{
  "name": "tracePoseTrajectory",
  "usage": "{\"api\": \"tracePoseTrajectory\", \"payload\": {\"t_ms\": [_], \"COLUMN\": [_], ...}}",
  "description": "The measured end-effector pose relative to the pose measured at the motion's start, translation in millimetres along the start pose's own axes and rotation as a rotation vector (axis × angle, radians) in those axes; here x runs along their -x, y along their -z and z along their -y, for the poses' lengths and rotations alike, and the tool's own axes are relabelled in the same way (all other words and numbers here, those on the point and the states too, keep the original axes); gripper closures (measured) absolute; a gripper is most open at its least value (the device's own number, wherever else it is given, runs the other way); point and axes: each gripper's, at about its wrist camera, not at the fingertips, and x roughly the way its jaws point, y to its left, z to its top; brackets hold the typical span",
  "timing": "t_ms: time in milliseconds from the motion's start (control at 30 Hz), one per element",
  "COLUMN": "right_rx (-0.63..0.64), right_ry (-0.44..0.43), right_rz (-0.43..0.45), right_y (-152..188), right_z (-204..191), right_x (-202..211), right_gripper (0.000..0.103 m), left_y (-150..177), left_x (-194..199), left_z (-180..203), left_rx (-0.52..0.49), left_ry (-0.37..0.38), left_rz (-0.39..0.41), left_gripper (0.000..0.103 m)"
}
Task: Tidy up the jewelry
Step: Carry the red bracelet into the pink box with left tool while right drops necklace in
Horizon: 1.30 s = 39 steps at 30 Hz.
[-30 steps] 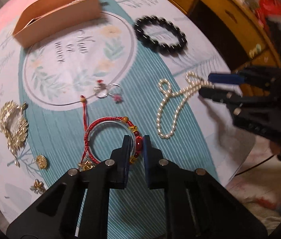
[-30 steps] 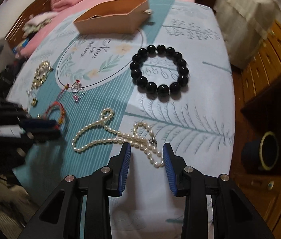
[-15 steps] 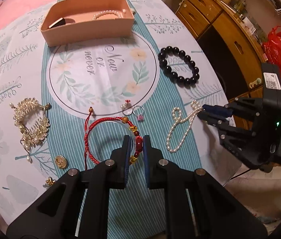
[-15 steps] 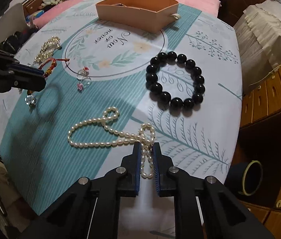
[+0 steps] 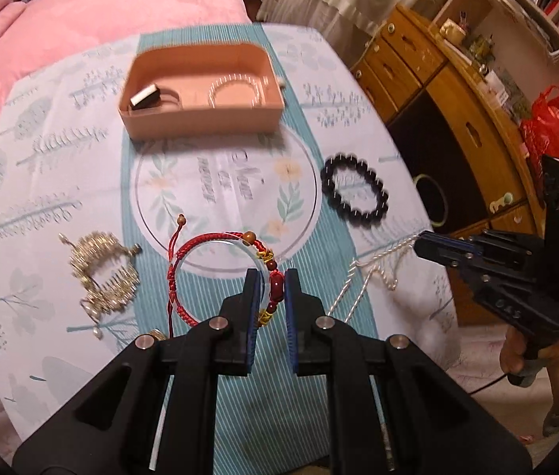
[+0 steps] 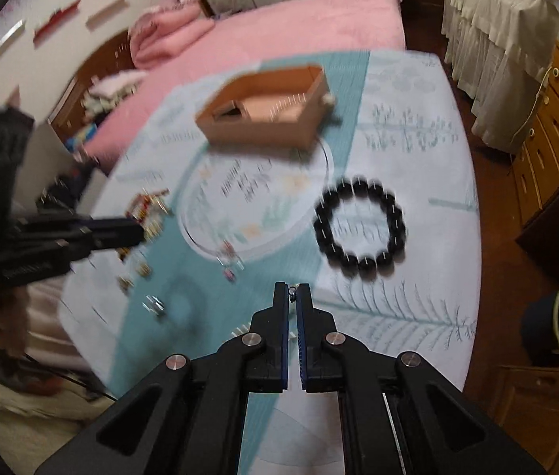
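Note:
My left gripper (image 5: 270, 283) is shut on the red cord bracelet (image 5: 216, 277) by its beaded side and holds it lifted above the table. My right gripper (image 6: 292, 291) is shut on the pearl necklace (image 5: 374, 273); in the left wrist view the strand hangs from its fingers (image 5: 433, 247), and in the right wrist view only the clasp (image 6: 292, 289) shows between them. The tan box (image 5: 200, 91) stands at the table's far side with a pearl bracelet (image 5: 234, 89) and a small dark item (image 5: 144, 97) inside. The right wrist view is blurred.
A black bead bracelet (image 5: 354, 194) lies at the right, also in the right wrist view (image 6: 360, 227). A gold hair comb (image 5: 103, 273) lies at the left. Small rings (image 6: 228, 263) lie mid-table. A wooden dresser (image 5: 457, 99) stands right of the table; a pink bed (image 6: 279, 27) lies beyond.
My right gripper closed on the pearl necklace and lifted it off the table. My left gripper rose with the red bracelet. Both views now look down on the box from higher up.

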Motion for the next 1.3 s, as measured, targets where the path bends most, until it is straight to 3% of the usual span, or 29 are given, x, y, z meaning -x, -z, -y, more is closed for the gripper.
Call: {"api": "tracePoseTrajectory", "payload": {"t_ms": [433, 667, 933, 1100, 1300], "right_rx": [0.024, 0.048, 0.018, -0.026, -0.077], "right_ry": [-0.094, -0.097, -0.070, -0.032, -0.011], "right_rz": [0.246, 0.353, 0.351, 0.270, 0.178], "right_y": [-111.2, -185.7, -249.6, -271.8, -270.5], "right_z": [-55.8, -79.9, -89.0, -83.1, -66.3], "right_x": [96.2, 113.0, 63.8, -0.2, -72.0], "right_gripper": [0.100, 0.100, 0.100, 0.100, 0.100], "left_y": [-79.6, -146.9, -216.8, -232.7, -242.1], "left_x": [89.4, 106.5, 51.3, 0.8, -57.6], "left_z": [-9.9, -30.5, -84.7, -111.1, -121.3], "left_rx": [-0.024, -0.031, 0.091, 0.146, 0.164], "left_ry": [-0.036, -0.068, 0.041, 0.068, 0.087], "left_rz": [0.190, 0.259, 0.170, 0.119, 0.056], "left_gripper": [0.093, 0.093, 0.093, 0.093, 0.093]}}
